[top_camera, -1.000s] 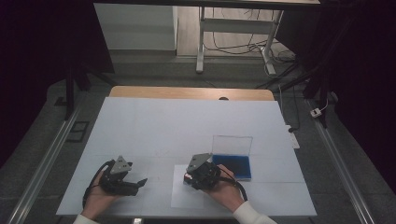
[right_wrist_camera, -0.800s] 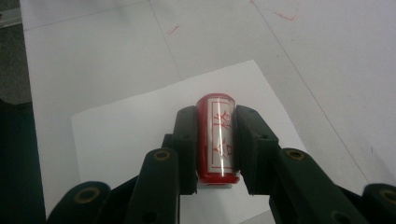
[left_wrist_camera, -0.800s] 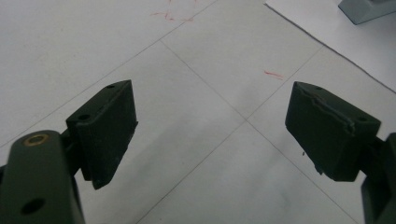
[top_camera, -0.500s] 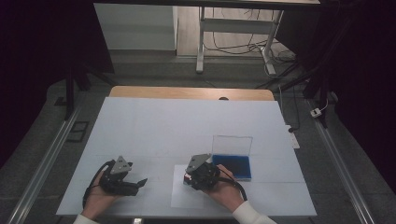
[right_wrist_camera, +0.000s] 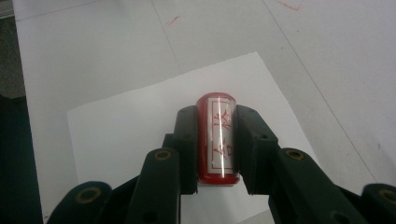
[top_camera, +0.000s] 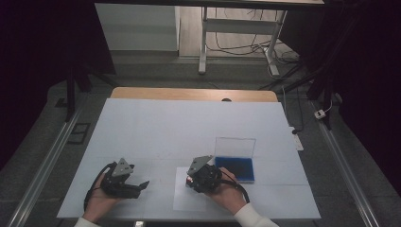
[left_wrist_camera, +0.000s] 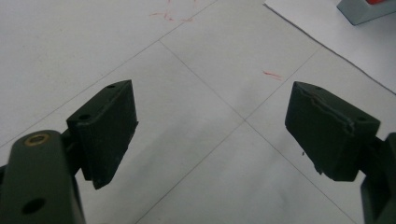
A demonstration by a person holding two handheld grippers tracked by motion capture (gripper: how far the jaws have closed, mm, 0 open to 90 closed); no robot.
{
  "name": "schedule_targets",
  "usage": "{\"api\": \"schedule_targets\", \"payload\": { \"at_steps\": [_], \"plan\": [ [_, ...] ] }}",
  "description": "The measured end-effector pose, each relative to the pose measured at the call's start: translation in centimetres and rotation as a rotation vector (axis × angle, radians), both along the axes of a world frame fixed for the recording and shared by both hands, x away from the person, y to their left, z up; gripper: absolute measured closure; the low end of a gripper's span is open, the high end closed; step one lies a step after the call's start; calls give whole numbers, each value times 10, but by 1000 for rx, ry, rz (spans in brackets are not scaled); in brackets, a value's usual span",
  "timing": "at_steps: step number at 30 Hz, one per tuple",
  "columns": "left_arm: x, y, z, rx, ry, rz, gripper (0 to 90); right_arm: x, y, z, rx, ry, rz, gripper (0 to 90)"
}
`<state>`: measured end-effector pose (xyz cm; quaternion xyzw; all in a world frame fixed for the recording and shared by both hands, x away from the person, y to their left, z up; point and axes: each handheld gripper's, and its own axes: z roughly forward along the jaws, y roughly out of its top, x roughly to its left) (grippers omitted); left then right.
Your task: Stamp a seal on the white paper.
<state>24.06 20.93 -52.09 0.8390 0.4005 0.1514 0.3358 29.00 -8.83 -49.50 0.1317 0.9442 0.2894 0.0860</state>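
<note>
Right gripper point(right_wrist_camera: 215, 144) clamps a glossy red cylindrical stamp point(right_wrist_camera: 217, 137) over the white paper sheet point(right_wrist_camera: 116, 130); stamp's face is hidden. Left gripper point(left_wrist_camera: 210, 126) is wide open, nothing between the jaws.

Honestly, we went back and forth over the high view and came up with basically nothing new. The left gripper point(top_camera: 141, 188) at lower left sits on the same spot, and so does the right gripper point(top_camera: 190, 181) at lower middle. If its jaws squeezed the stamp point(right_wrist_camera: 218, 140) any tighter, it's too little for us to see. The paper point(top_camera: 182, 201) under it hasn't slid, and the box point(top_camera: 235, 168) just right of it looks no different. So no visible change from us.
</note>
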Motion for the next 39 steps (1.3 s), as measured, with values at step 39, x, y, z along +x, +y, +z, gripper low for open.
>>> {"api": "schedule_targets", "payload": {
  "at_steps": [39],
  "plan": [
    [0, 2, 1, -3, -3, 1, 172, 6, -13, 1, 101, 25, 22, 702]
  ]
}}
